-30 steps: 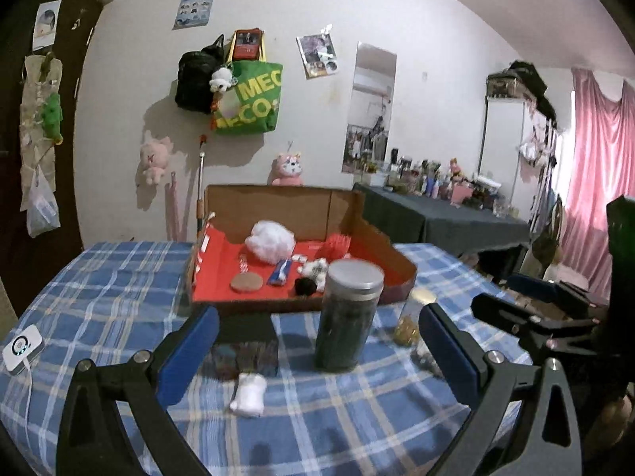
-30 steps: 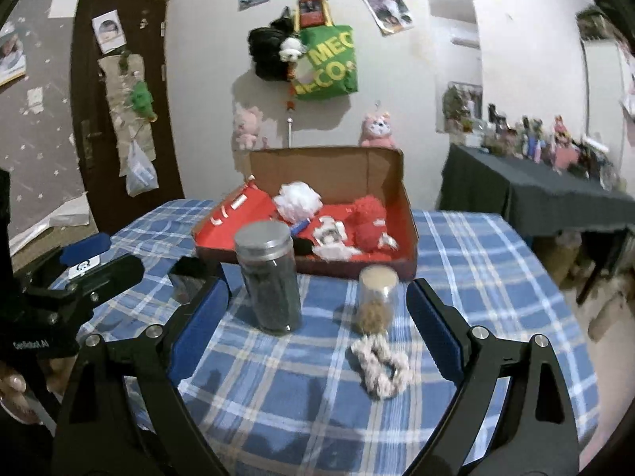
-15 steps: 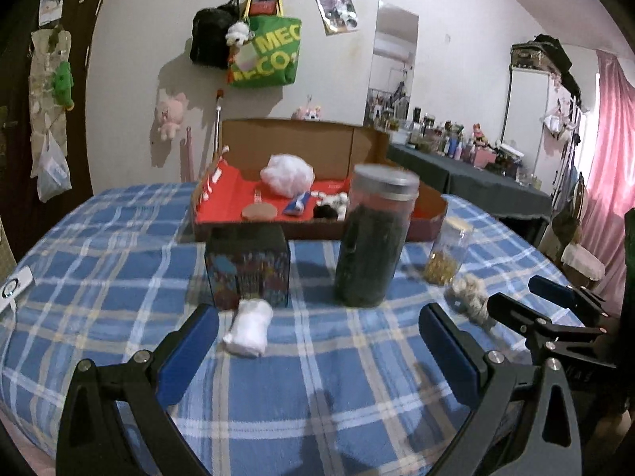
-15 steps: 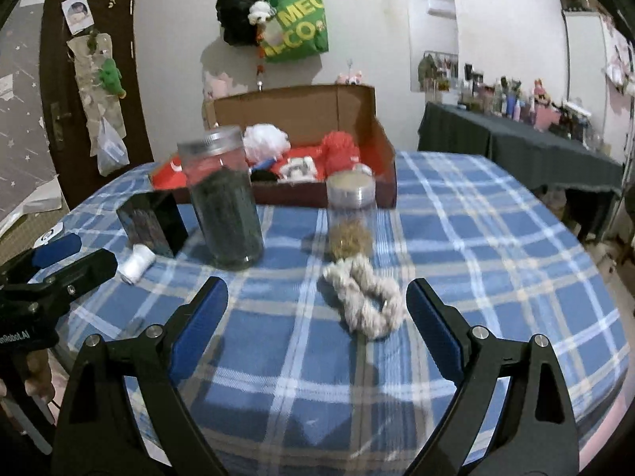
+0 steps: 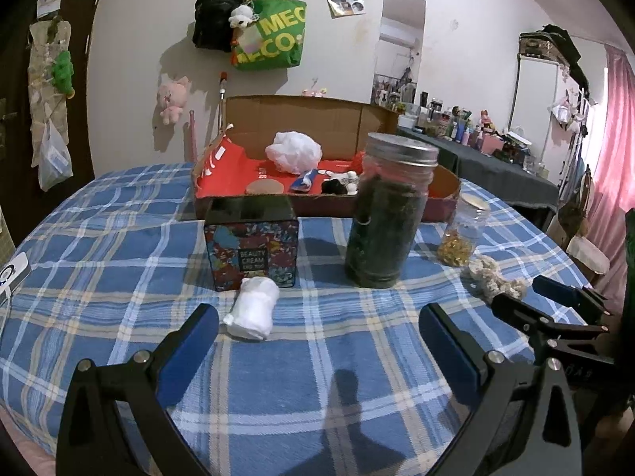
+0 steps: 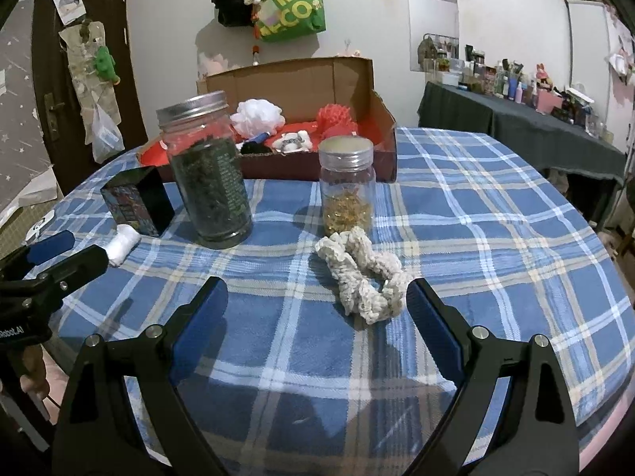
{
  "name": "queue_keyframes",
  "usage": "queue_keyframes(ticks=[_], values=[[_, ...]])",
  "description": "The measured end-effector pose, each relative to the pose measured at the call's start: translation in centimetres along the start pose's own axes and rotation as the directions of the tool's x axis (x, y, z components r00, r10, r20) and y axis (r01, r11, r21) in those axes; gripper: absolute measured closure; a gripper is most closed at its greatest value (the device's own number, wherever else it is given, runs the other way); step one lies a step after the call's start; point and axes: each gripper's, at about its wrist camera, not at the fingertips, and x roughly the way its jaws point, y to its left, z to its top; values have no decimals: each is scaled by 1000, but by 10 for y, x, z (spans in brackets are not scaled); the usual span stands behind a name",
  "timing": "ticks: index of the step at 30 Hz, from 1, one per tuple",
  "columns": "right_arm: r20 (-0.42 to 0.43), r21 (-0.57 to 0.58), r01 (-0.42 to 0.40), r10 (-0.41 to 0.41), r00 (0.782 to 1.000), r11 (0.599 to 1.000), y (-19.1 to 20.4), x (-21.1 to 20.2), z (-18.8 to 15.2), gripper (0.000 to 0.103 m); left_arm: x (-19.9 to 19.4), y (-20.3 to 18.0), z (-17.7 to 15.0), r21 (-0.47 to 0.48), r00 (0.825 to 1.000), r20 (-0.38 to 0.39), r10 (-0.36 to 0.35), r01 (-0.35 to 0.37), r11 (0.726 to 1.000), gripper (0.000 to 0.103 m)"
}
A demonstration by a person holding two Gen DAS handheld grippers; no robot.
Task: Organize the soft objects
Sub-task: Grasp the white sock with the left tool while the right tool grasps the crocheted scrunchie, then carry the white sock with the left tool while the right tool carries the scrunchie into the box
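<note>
A rolled white cloth (image 5: 254,309) lies on the blue plaid table just ahead of my open, empty left gripper (image 5: 317,341), in front of a patterned black box (image 5: 252,252). It also shows in the right wrist view (image 6: 124,245). A cream crocheted scrunchie (image 6: 363,277) lies just beyond my open, empty right gripper (image 6: 315,309), nearer its right finger. It also shows in the left wrist view (image 5: 496,281). An open cardboard box (image 5: 317,178) with a red lining at the back holds a white puff (image 5: 293,150), a red puff (image 6: 337,117) and small soft items.
A tall jar of dark leaves (image 5: 387,214) and a small jar of yellow bits (image 6: 347,186) stand mid-table. A white device (image 5: 12,277) lies at the left edge. A dark side table (image 6: 516,127) with bottles stands to the right.
Both grippers have dropped lower and pulled back toward the near table edge. The white cloth and the scrunchie now lie close ahead of the fingers. Nothing was grasped.
</note>
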Motion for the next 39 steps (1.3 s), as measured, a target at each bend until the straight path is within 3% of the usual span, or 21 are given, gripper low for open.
queue_keyframes(ticks=[11,14,16,17,19,20,24,26,33,39], values=[[-110,51,-3,8,994,999,-26,32,12,11,32,29,11,-11,993,-100,57,-59,998,2],[-150,44,16,-10,989,999,-32,42,16,11,49,39,12,-15,985,-165,39,-42,999,19],[-172,42,12,-5,985,999,-34,49,17,20,58,45,11,-34,979,-201,23,-30,999,38],[-183,41,9,-2,983,999,-35,52,17,36,61,47,11,-44,977,-211,9,-18,999,45],[-201,27,15,-9,979,1000,-34,57,16,57,63,50,10,-46,978,-206,0,-10,999,77],[-193,0,32,-31,981,1000,-31,56,17,73,62,49,10,-42,979,-203,-10,1,999,85],[-172,11,-65,66,983,998,-26,46,18,73,48,37,14,-20,981,-175,-80,78,997,86],[-150,-20,-68,64,987,998,-17,38,18,73,42,29,16,-1,979,-167,-117,118,993,86],[-124,-50,-175,168,978,983,11,24,26,73,35,-6,26,56,951,-160,-263,275,960,86],[-138,-80,-224,211,968,971,29,28,32,73,41,-18,30,57,934,-182,-307,322,945,86]])
